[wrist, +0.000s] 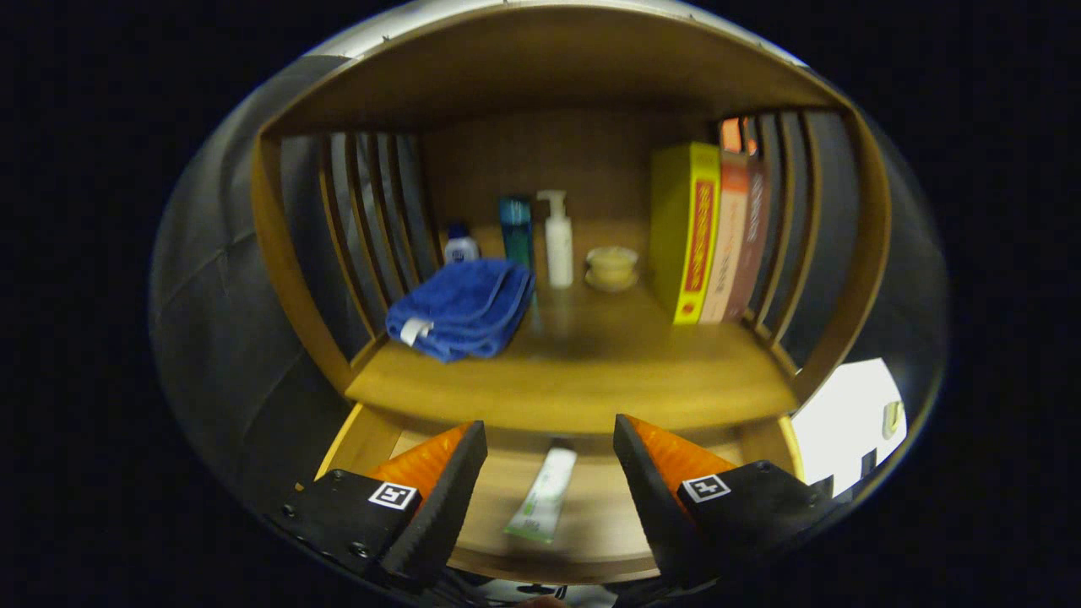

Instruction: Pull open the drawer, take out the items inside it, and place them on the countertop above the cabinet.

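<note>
The drawer (591,515) below the wooden countertop (574,380) stands pulled open. On its floor lies a white and green tube (542,496), lengthwise, its far end tucked under the countertop's front edge. My gripper (551,446) hovers above the drawer, open, its orange and black fingers (439,473) spread to either side of the tube without touching it. A folded blue towel (463,308) rests on the countertop toward the left.
At the back of the shelf stand a small blue-capped bottle (460,245), a teal bottle (516,230), a white pump bottle (557,238) and a small cream jar (611,267). Books (705,232) lean at the right by the slatted side. A shelf board (549,76) overhangs.
</note>
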A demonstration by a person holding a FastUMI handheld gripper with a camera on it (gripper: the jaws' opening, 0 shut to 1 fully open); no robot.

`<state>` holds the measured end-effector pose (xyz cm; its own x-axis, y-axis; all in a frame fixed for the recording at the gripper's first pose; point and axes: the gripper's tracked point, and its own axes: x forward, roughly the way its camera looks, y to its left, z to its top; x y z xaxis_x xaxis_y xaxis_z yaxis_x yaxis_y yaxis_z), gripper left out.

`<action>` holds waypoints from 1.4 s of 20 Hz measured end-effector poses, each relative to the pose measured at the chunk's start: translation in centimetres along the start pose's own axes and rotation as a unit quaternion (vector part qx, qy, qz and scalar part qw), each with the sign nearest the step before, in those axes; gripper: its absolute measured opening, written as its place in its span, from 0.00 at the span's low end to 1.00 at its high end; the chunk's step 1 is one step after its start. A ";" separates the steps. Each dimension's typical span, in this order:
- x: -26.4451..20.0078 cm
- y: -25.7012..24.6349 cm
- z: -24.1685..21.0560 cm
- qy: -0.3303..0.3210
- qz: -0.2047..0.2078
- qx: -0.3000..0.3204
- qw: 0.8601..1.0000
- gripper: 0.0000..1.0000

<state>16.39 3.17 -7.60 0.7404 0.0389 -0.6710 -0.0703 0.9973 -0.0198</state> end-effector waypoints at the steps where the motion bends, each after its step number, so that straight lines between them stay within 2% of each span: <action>1: 1.5 -0.1 -1.3 0.026 -0.004 0.007 1.000 0.98; 4: 4.7 -0.7 -4.0 0.091 -0.025 0.028 0.995 0.98; 9: 8.1 -0.5 -7.6 0.167 -0.046 0.015 0.985 0.98; 14: 9.5 -0.3 -10.3 0.231 -0.050 0.032 0.971 0.97; 20: 9.6 -0.6 -10.2 0.268 -0.053 0.034 0.961 0.95; 22: 9.5 -1.0 -9.8 0.279 -0.061 0.034 0.958 0.90; 24: 9.3 -1.5 -8.8 0.279 -0.072 0.026 0.957 0.81; 28: 8.8 -1.5 -5.8 0.259 -0.078 0.040 0.962 0.65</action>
<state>19.13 1.62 -17.71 0.3044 -0.1263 -0.9441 0.0815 0.9910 -0.1063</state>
